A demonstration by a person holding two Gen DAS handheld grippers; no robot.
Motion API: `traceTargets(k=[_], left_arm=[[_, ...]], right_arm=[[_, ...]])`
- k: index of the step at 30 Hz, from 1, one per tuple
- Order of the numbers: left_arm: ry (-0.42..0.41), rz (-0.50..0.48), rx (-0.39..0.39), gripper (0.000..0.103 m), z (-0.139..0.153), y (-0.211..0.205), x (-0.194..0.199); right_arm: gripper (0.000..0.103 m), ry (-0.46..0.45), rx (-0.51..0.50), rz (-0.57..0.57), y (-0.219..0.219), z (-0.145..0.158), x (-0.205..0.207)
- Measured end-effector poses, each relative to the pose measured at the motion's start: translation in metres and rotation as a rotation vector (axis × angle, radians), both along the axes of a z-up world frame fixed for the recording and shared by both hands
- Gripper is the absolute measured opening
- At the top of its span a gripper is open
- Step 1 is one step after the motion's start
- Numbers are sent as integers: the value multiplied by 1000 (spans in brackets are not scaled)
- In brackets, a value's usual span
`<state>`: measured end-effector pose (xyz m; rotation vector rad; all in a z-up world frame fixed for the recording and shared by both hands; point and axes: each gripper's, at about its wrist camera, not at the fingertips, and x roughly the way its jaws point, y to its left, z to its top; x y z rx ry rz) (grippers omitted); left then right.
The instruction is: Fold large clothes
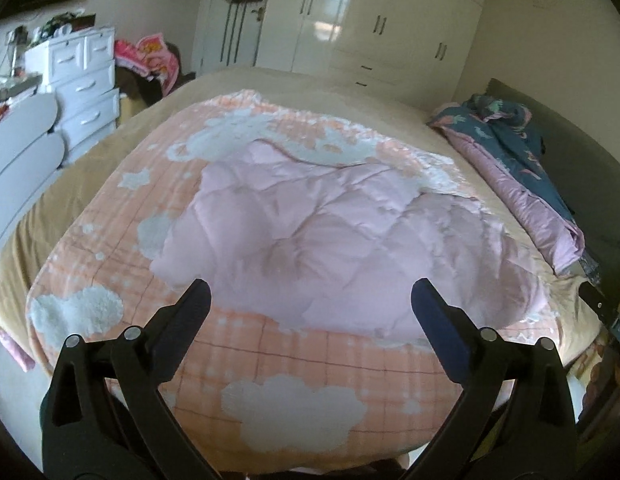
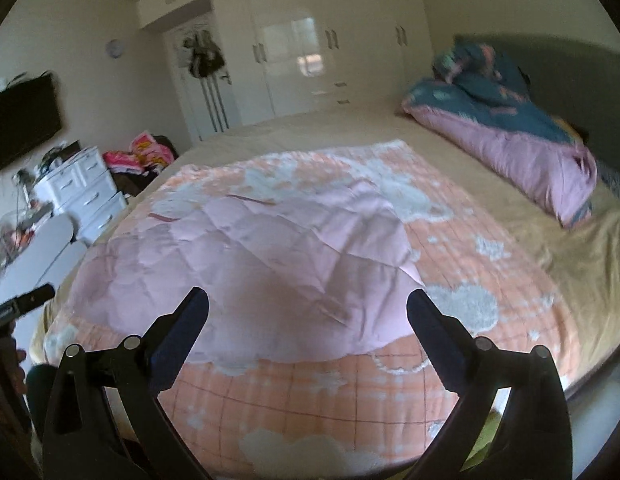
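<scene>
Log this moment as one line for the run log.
left gripper: open, empty | right gripper: open, empty | pink quilted garment: lying on orange cloud blanket, not held

Quilt's near edge: the orange quilt (image 1: 121, 236) is cut off behind the gripper frame at the bottom of both views.
Under the folded part: the quilt surface beneath the pink layer (image 1: 310, 220) is hidden.
Bedding roll: the far end of the blue and pink bedding (image 2: 522, 136) is smeared by blur in the right wrist view.
Left gripper (image 2: 27, 300): only a dark tip is seen at the right wrist view's left edge; its jaws are cut off.
Dresser top: the clutter on the white dresser (image 1: 85, 76) is too small to be identified.
Door: the dark items hung on the door (image 2: 203, 56) are blurred.
</scene>
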<state>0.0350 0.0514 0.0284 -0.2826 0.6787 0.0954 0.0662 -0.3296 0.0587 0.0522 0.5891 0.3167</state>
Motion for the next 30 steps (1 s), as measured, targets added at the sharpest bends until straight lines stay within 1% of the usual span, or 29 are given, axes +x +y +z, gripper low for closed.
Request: traceTargets(k=[3, 7, 10, 14, 17, 19, 23, 30], left_arm=[[-9, -29, 14, 94, 4, -15, -5], [-24, -51, 29, 94, 4, -35, -11], [-23, -70, 64, 94, 4, -48, -14], [-26, -92, 42, 94, 1, -56, -19], [-19, -108, 40, 94, -2, -62, -19], [-14, -120, 36, 94, -3, -65, -19], [-5, -130, 43, 94, -7, -69, -19], [2, -123, 50, 94, -9, -70, -19]], right_arm=[[99, -31, -22, 35, 12, 9, -11], [99, -45, -37, 85, 25, 15, -25], [99, -57, -47, 92, 31, 15, -36], [99, -59, -45, 92, 38, 13, -47], [99, -32, -16, 97, 41, 8, -52], [99, -14, -27, 99, 46, 4, -54], [99, 10, -26, 137, 57, -3, -55], [99, 21, -25, 145, 61, -6, -55]])
